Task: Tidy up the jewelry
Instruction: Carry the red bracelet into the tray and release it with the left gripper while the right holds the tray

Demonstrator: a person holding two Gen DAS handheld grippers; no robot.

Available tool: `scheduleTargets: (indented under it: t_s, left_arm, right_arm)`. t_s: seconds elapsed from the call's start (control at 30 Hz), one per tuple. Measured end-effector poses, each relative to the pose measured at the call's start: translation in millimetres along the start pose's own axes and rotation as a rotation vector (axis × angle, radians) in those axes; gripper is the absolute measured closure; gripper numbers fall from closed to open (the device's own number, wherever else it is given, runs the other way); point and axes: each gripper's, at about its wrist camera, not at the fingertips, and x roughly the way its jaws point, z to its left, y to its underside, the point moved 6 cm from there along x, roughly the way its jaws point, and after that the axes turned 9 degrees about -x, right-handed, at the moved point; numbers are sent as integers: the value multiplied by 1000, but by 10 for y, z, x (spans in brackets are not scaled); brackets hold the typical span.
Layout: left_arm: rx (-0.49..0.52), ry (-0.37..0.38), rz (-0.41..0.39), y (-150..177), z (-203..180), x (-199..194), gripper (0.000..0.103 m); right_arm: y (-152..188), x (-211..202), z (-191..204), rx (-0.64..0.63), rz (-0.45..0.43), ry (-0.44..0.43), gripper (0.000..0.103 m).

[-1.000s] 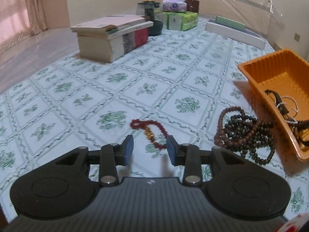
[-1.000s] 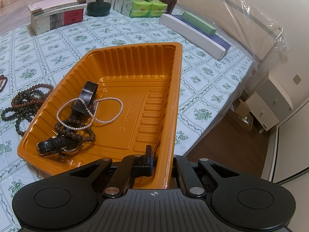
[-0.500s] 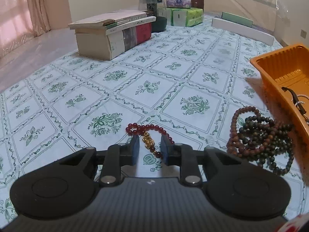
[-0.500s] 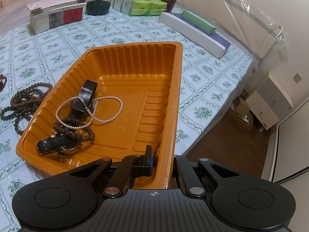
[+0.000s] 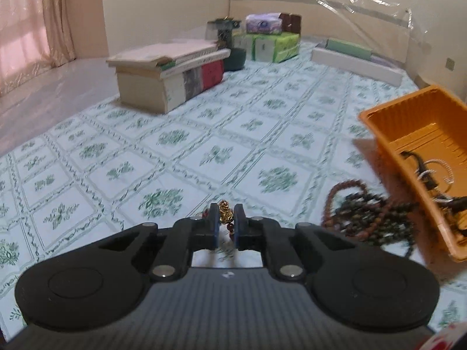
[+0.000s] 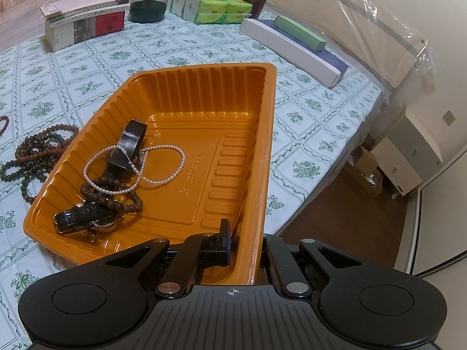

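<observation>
Left gripper [image 5: 226,221] pinches red bracelet [image 5: 225,215]; right gripper [image 6: 244,242] clamps tray [image 6: 267,145] wall.

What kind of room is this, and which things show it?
Most likely a bedroom at home. The work surface looks like a bed with a floral patterned sheet and a plastic-wrapped headboard; a small white cabinet stands beside it, and pink curtains hang at a window.

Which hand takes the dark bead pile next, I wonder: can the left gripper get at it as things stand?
Probably not yet. The left gripper is shut on the red bead bracelet, so its jaws are occupied. The dark bead pile lies uncovered on the cloth beside the orange tray, close to its right.
</observation>
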Motion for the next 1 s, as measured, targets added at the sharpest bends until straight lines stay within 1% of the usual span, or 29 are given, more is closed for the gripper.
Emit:
scheduleTargets:
  t_s: [0.23,0.33,0.43,0.57,0.8,0.9,1.0]
  left_arm:
    - [20,88,-53,-236,-292,-273,95]
    - [29,137,-72,-361,-453,-376,95]
    - [59,182,-91,-493,-645,-461,95]
    - [70,279,-101,-650,-922,-539,95]
    - [108,467,-73,-778,-1493,-590,95]
    - [128,526,-48,-755,-1740,-556,95]
    - [153,567,-17,-698,-1944,-508,95]
  right_arm:
    - [6,4,-1,-1,-1,1,99]
    - [6,5,0,0,-1,1,99]
    - [14,10,-2,1,-1,0,99]
    - [13,10,-2,0,-1,1,99]
    - [17,14,-3,1,-1,0,99]
    - [13,26,-2,4,0,-2,99]
    - [4,33,3,8,1,-3,99]
